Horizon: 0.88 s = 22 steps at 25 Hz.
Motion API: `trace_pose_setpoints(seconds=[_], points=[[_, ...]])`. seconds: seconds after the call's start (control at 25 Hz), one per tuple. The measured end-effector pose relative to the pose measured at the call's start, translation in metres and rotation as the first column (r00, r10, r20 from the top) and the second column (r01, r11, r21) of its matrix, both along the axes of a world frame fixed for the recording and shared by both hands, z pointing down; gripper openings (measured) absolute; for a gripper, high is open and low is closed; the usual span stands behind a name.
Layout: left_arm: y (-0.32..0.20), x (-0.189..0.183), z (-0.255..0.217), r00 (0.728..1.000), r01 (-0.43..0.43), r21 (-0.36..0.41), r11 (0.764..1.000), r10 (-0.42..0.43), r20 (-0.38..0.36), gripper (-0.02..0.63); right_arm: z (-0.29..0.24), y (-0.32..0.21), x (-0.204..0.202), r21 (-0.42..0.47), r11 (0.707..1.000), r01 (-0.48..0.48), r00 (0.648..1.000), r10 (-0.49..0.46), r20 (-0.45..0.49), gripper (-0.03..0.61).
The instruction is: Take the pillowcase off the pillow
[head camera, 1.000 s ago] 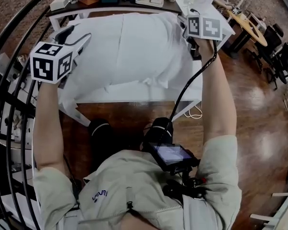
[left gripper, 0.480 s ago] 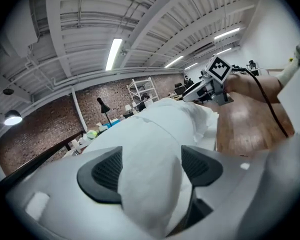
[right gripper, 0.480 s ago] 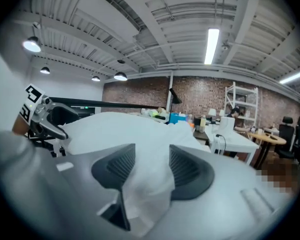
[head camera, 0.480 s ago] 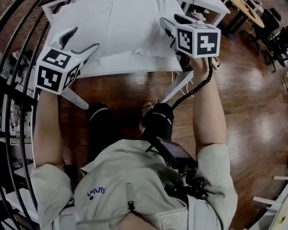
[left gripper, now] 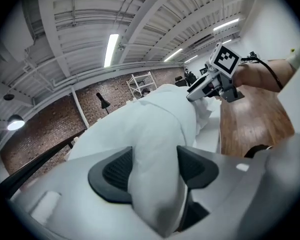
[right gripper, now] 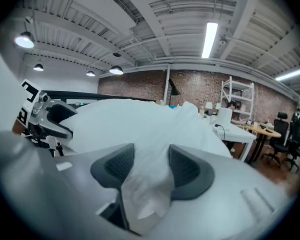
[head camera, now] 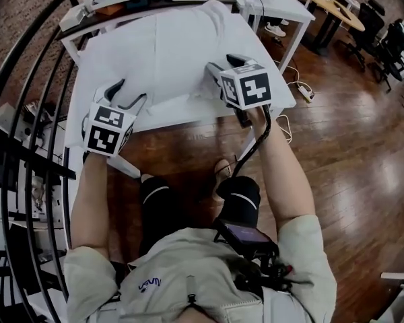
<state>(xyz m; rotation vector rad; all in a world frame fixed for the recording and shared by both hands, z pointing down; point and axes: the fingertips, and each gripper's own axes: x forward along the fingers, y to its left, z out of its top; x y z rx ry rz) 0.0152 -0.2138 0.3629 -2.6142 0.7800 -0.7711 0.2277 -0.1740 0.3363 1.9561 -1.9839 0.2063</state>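
Here, off to the left of the left hand-held gripper (head camera: 126, 94), a black railing (head camera: 27, 113) curves past the white bench (head camera: 168, 116). The left hand-held gripper sits at the near left end of the pillow (head camera: 175, 39), which lies flat on the bench, fully inside its white pillowcase (head camera: 155, 66) and reaching away from both hand-held grippers. Its jaws have just been closing. In the left gripper view a thick bulge of the pillowcase fills the whole gap between them, and the dark pads (left gripper: 115, 171) bear on the cloth from both sides, so it has hold of that end. Between the two hand-held grippers the near edge of the pillowcase runs along the bench in loose folds. The right hand-held gripper (head camera: 222, 67) is at the near right end of the pillow. Its jaws stand wide and have just been opening. A crumpled fold of the pillowcase lies between its pads (right gripper: 112, 170), which do not squeeze it. A black cable (head camera: 256, 147) hangs from this hand-held gripper back toward the person. Beyond both hand-held grippers, past the pillow, a second bench (head camera: 87, 12) carries small boxes and containers. To the right of the right hand-held gripper is a glossy wood floor (head camera: 337, 126), with office chairs (head camera: 384, 36) well apart at the far right.
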Motion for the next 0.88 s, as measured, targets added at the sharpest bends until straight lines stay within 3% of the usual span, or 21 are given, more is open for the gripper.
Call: trace_pose_setpoints(seconds=[0.08, 0.2, 0.36, 0.56, 0.72, 0.88], points=[[0.003, 0.003, -0.007, 1.0, -0.003, 0.015, 1.0, 0.003, -0.007, 0.232, -0.004, 0.001, 0.0, 0.016, 1.0, 0.004, 1.0, -0.004, -0.026, 0.187], [0.005, 0.002, -0.017, 0.998, 0.005, 0.044, 0.999, -0.003, -0.057, 0.143, -0.009, 0.006, -0.003, 0.025, 1.0, 0.009, 0.996, -0.007, -0.085, 0.031], [0.006, -0.01, -0.032, 0.984, 0.046, 0.06, 0.997, -0.035, -0.175, 0.072, -0.01, 0.017, 0.007, 0.02, 1.0, -0.015, 0.994, 0.018, -0.112, 0.012], [-0.013, -0.036, -0.082, 0.925, 0.114, 0.044, 0.993, -0.089, -0.369, 0.052, -0.037, 0.03, 0.047, 0.088, 0.994, -0.069, 0.993, 0.077, -0.087, 0.011], [-0.021, -0.058, -0.101, 0.902, 0.142, 0.041, 0.989, -0.112, -0.416, 0.051, -0.058, 0.047, 0.08, 0.144, 0.981, -0.127, 0.986, 0.141, -0.09, 0.011], [-0.019, -0.068, -0.093, 0.903, 0.126, 0.029, 0.992, -0.102, -0.417, 0.051, -0.055, 0.059, 0.105, 0.139, 0.978, -0.154, 0.986, 0.162, -0.046, 0.011]])
